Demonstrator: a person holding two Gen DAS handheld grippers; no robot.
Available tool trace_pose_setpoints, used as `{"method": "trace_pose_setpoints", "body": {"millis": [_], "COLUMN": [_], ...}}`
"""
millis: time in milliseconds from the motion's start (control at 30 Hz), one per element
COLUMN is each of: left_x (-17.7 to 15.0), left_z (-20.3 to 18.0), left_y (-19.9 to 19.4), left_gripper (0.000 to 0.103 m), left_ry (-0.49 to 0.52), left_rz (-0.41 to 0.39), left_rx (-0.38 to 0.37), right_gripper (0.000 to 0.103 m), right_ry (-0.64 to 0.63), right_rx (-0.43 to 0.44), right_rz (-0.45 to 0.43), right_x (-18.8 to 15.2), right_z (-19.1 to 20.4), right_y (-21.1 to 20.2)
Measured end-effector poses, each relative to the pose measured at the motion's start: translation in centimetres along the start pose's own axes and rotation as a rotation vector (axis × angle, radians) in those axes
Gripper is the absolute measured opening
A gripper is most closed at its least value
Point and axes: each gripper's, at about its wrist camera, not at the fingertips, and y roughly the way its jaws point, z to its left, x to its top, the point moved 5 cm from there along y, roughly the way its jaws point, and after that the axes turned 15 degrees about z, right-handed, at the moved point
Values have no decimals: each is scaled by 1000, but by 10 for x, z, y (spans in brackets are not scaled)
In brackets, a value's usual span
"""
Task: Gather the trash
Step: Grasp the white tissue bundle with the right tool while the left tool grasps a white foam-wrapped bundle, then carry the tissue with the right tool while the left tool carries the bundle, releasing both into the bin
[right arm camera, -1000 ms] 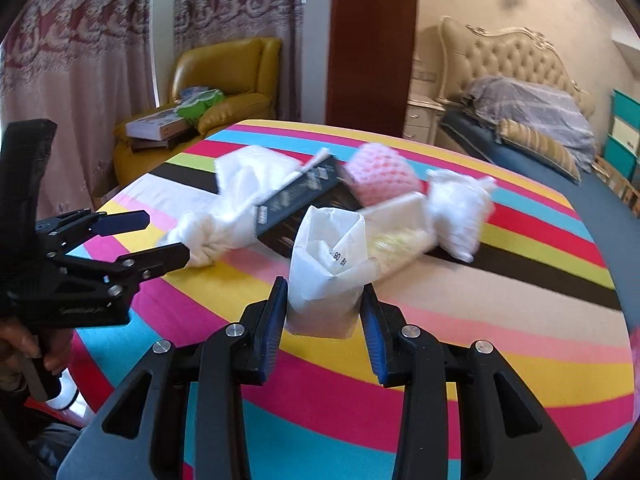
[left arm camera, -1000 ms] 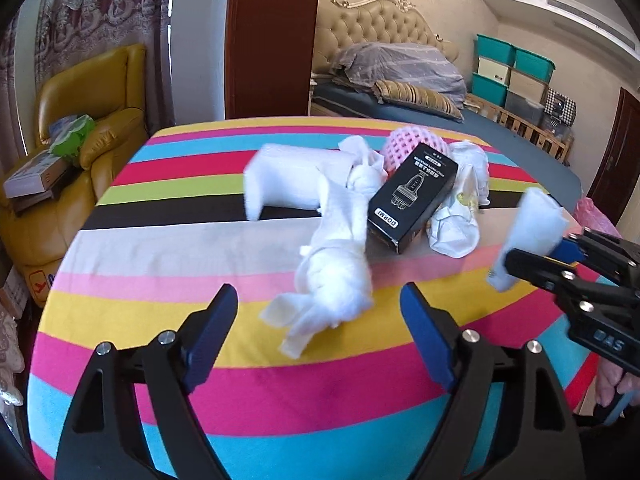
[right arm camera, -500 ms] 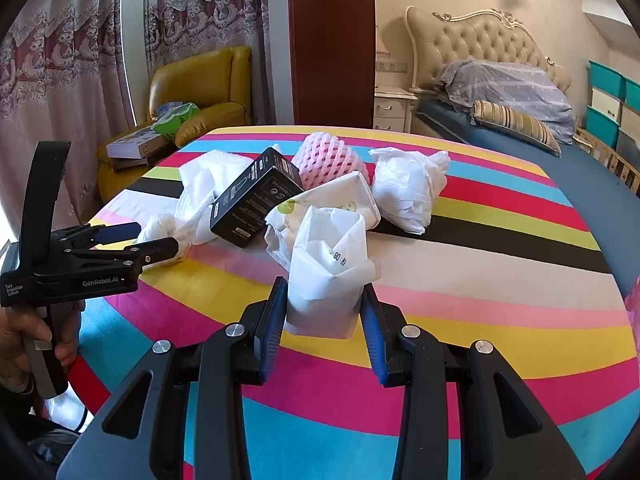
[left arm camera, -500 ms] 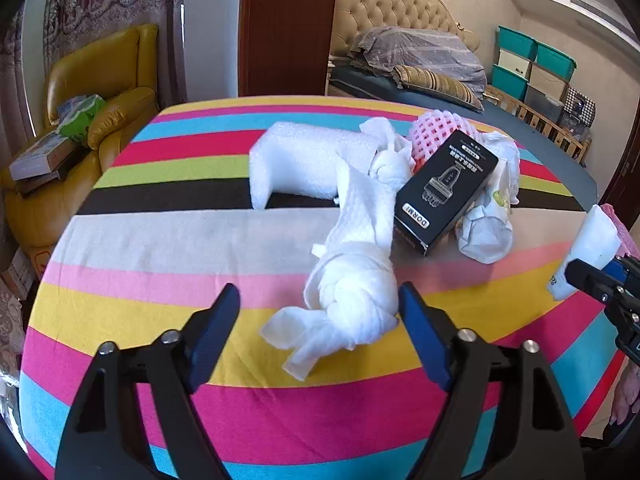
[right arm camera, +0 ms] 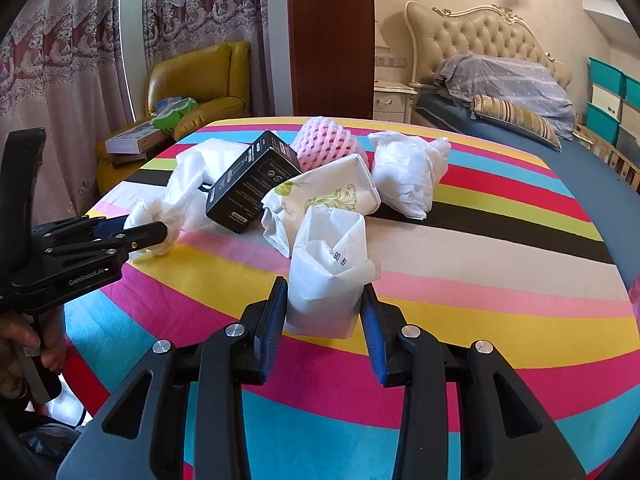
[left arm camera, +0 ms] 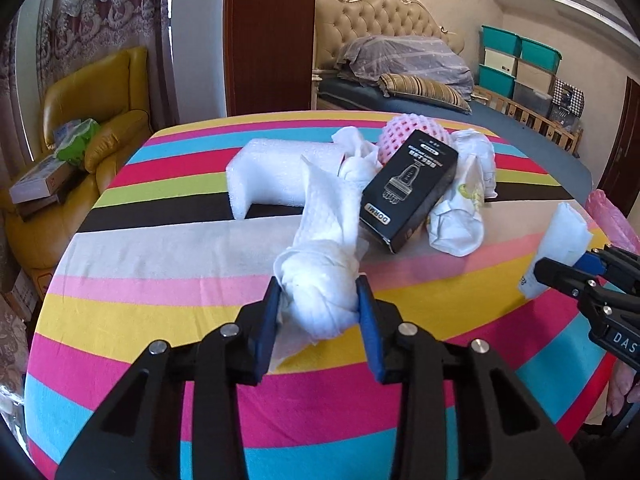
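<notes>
A knotted white paper towel (left arm camera: 320,264) lies on the striped round table (left arm camera: 160,320). My left gripper (left arm camera: 319,292) is closing on its knot, both blue pads touching it. My right gripper (right arm camera: 324,292) is shut on a crumpled white packet (right arm camera: 328,264), held just above the cloth near the table's edge. Behind them is a pile: a black box (left arm camera: 408,188), a pink foam net (left arm camera: 400,132), a white foam block (left arm camera: 272,172), a printed paper bag (right arm camera: 324,196) and a white plastic wad (right arm camera: 408,172). The black box leans on the towel's tail.
A yellow armchair (left arm camera: 92,104) with boxes stands left of the table, and a bed (left arm camera: 400,64) lies behind it. Pink plastic (left arm camera: 612,216) shows past the table's right edge. A person's hand (right arm camera: 24,344) holds the left gripper's handle.
The left jaws have gone from wide open to closed around the towel's knot. The right gripper keeps the white packet and has shifted slightly.
</notes>
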Motion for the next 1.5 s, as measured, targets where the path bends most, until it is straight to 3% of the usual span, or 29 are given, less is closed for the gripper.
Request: {"method": "trace_pose_setpoints", "body": {"millis": [1200, 1500], "left_x": [2, 16], "left_z": [-87, -142], "left_y": [-51, -47], "left_gripper": [36, 36], "left_ry": [180, 294], "left_rz": [-177, -172], "left_rx": [-72, -128], "right_gripper": [36, 36], "right_ry": [91, 150], "right_rx": [-49, -120], "right_rz": [-69, -104], "right_x": [-24, -33], "right_z": [-42, -80], "right_y": [-37, -58]}}
